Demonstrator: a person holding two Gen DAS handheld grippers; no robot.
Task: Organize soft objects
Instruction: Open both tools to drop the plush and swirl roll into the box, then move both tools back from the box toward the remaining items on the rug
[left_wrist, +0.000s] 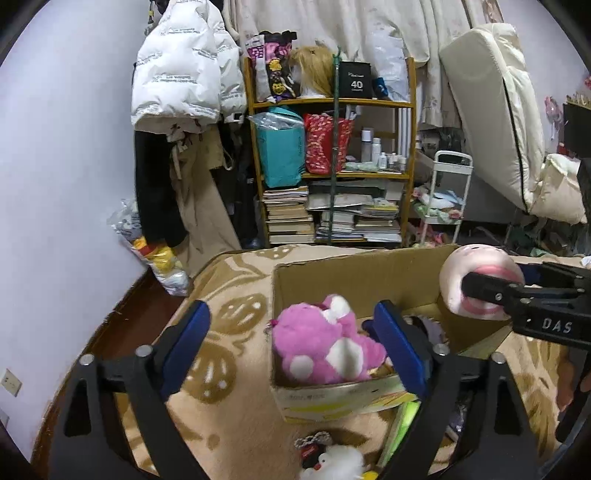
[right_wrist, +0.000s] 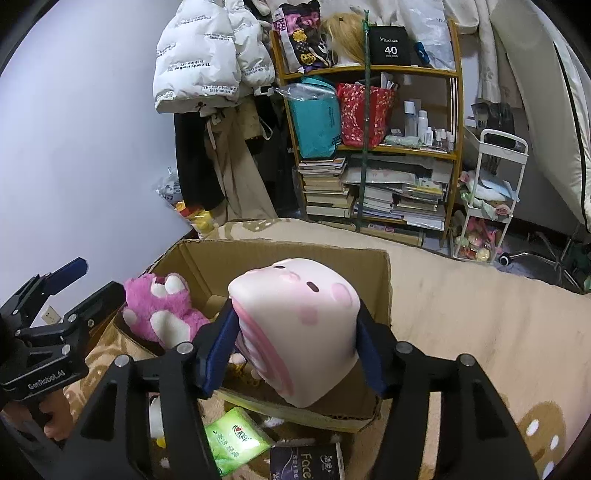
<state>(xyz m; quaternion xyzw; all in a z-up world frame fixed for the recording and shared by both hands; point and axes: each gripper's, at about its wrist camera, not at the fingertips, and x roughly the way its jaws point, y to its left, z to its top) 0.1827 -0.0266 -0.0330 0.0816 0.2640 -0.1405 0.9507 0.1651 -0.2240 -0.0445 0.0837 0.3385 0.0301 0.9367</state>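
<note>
Two black arms with blue pads fill the bottom of the right wrist view: the right claw (right_wrist: 295, 339), clamped on a pale pink pig plush (right_wrist: 295, 325) from both sides. It holds the toy in the air over the near edge of an open cardboard box (right_wrist: 295, 258), the pig's face turned upward and its striped pink end toward the camera. Seen from the left wrist, this claw reaches in level from the right side with the pig above the box's right wall. Lower left in that view, the left claw (left_wrist: 291, 339) hangs spread wide with nothing between its blue pads, tilted down toward the box from the near side. Inside the box, against its left wall, a magenta bear plush (left_wrist: 325, 339) with white paws lies on its back; the rest of the box floor is partly hidden by the claws. Everything sits on a bed covered by a beige blanket (right_wrist: 461, 314) with brown patterns, which stretches bare to the right of the box. Just in front of the box lie a green tissue pack (right_wrist: 236, 439), a dark pack marked Face (right_wrist: 306, 465) and a small white plush (left_wrist: 336, 465). Beyond the bed stand a crowded wooden bookshelf (left_wrist: 332, 166) and a white cart (left_wrist: 447, 192)
</note>
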